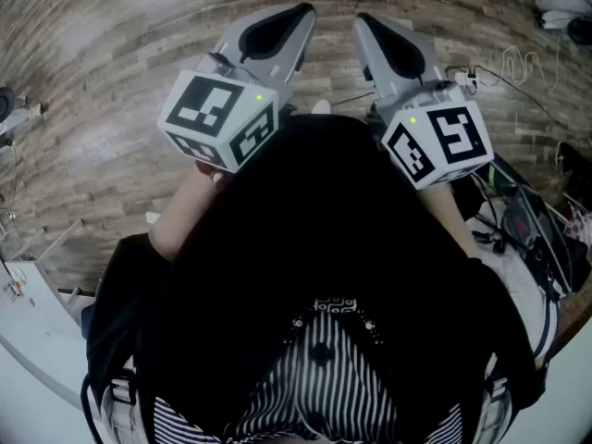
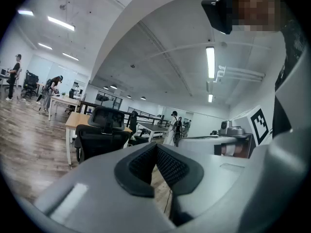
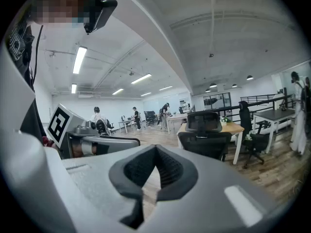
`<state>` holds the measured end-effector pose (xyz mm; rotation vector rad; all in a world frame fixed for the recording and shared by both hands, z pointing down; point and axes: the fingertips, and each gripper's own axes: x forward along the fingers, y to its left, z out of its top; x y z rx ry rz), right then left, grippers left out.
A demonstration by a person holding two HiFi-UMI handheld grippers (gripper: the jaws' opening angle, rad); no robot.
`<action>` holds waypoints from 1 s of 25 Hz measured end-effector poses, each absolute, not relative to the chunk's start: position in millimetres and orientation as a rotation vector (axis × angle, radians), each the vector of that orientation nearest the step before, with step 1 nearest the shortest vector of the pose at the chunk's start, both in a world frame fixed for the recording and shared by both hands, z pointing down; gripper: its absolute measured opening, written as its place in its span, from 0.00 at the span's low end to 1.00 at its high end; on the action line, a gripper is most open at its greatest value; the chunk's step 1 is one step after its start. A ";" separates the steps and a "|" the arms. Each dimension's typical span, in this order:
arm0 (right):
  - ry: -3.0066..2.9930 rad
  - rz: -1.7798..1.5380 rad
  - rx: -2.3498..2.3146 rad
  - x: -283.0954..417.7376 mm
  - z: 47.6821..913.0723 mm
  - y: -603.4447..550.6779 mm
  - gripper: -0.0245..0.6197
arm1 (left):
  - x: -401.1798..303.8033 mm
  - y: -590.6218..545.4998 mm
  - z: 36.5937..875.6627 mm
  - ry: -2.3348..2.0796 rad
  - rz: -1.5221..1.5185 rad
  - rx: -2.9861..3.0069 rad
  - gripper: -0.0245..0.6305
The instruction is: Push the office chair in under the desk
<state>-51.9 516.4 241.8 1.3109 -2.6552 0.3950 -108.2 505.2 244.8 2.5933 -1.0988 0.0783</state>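
The left gripper (image 1: 298, 14), jaws pressed together on nothing, points over wood-plank floor (image 1: 111, 81). The black mesh office chair (image 2: 99, 132) stands well ahead, roughly between both grippers (neither looks nearer), its back towards them, at the pale wooden desk (image 2: 72, 121). The right gripper (image 1: 365, 21) is likewise closed and empty.

Wood floor (image 2: 29, 149): office chair (image 2: 99, 137), desk (image 2: 73, 121)

Chair (image 2: 99, 130): black. Desk (image 2: 73, 121) behind chair: pale wood top, white legs. Floor (image 1: 92, 81): brown wood planks, mixed tones. L gripper (image 1: 303, 12) & R gripper (image 1: 363, 18): grey shells, black textured pads (image 2: 170, 166). Cubes (image 1: 217, 118): white w/ black square markers. Top (image 1: 314, 229): black. Cloth (image 1: 324, 387): black-white stripes.
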 end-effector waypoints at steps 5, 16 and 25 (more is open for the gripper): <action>-2.670 0.387 1.311 -40.4 238.6 525.3 0.04 | -100.9 511.3 240.2 -1.134 0.073 2.608 0.04; -2.722 0.383 1.246 -21.4 237.6 523.2 0.04 | -62.3 512.4 237.8 -1.020 0.021 2.644 0.04; -2.774 0.453 1.215 4.4 248.4 510.2 0.04 | -35.3 501.3 247.5 -1.040 0.078 2.633 0.04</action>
